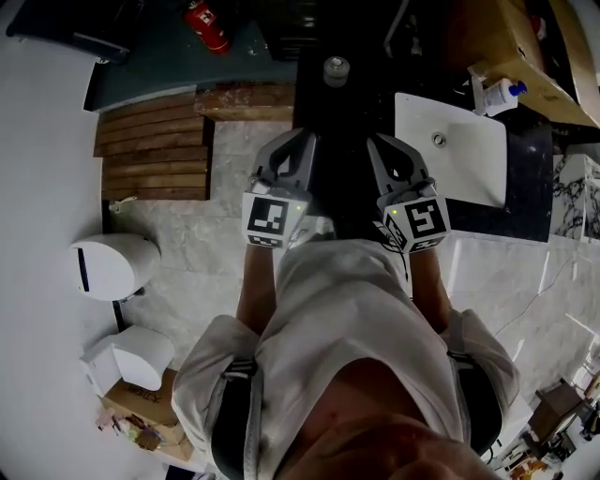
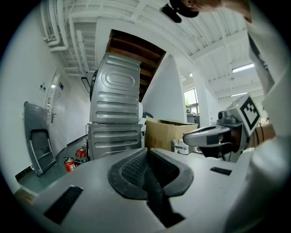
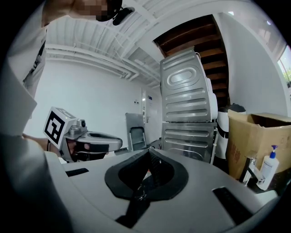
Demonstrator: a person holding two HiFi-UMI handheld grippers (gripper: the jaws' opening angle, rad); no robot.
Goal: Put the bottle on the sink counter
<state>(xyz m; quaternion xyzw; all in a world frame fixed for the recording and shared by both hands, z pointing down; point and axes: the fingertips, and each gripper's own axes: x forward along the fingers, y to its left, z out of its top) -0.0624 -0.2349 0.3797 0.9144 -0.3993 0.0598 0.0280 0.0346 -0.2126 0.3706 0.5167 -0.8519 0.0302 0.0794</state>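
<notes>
While both grippers are being held out side by side in front of the person, the left gripper (image 1: 303, 141) and the right gripper (image 1: 380, 142) are being shown from above in the head view, near a dark counter (image 1: 530, 202) with a white sink (image 1: 464, 164) set in it. Only this view is showing the floor, where wooden pallets (image 1: 155, 150) and a red fire extinguisher (image 1: 208, 26) are lying off to the left.

In the left gripper view, the fingers (image 2: 133, 169) are being pressed fully together with nothing between them. In the right gripper view, the fingers (image 3: 161, 173) are likewise being held shut on nothing. Only these two views are showing the ribbed metal fronts of two stacked machines (image 3: 188, 113).

The bottle (image 1: 503, 95) is being seen standing upright at the sink's far edge, just beside a cardboard box (image 1: 511, 37), well apart from both grippers. It is white with a blue pump top, and is being shown most clearly in the right gripper view, near the tap (image 3: 249, 170).
</notes>
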